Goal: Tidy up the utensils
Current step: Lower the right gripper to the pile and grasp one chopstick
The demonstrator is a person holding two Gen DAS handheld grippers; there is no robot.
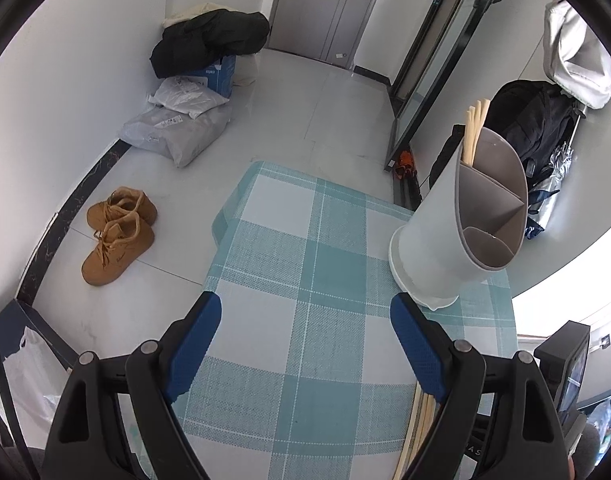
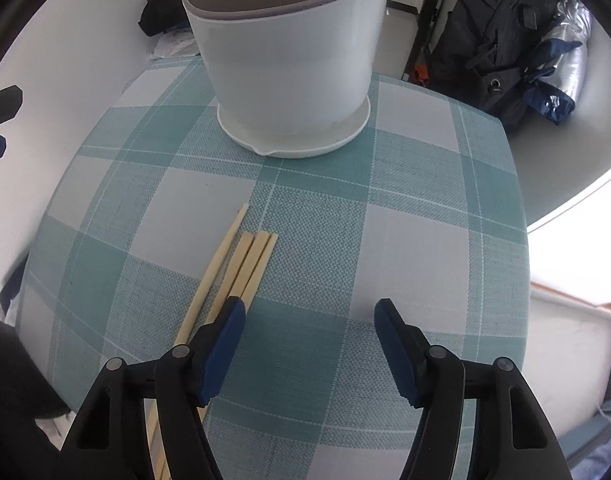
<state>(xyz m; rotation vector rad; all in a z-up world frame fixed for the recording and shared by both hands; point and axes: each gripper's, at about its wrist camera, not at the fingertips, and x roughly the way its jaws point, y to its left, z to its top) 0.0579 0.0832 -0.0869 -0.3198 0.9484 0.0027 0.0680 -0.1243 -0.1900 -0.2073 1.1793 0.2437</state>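
— While our left gripper (image 1: 305,344) hangs with its jaws apart over bare checked cloth (image 1: 305,264), holding nothing, what do we do with it?

— We leave it idle. From its view the white utensil holder (image 1: 457,232) stands at two o'clock near the far right of the table, with a few chopsticks (image 1: 475,128) already upright in its back compartment.

— And the loose ones?

— Four chopsticks (image 2: 241,264) lie flat on the cloth at about ten o'clock of our right gripper (image 2: 309,320), running under its left finger. Its jaws are wide apart and empty, so we judge the pick is next.

— How do we do it well?

— We shift left until one stick sits between the fingers, close across its width near the middle, and lift it level — then tip it upright over the holder (image 2: 289,60) at twelve o'clock. Three sticks lie side by side and touching, so we might start with the separate one on the left to avoid dragging neighbours.
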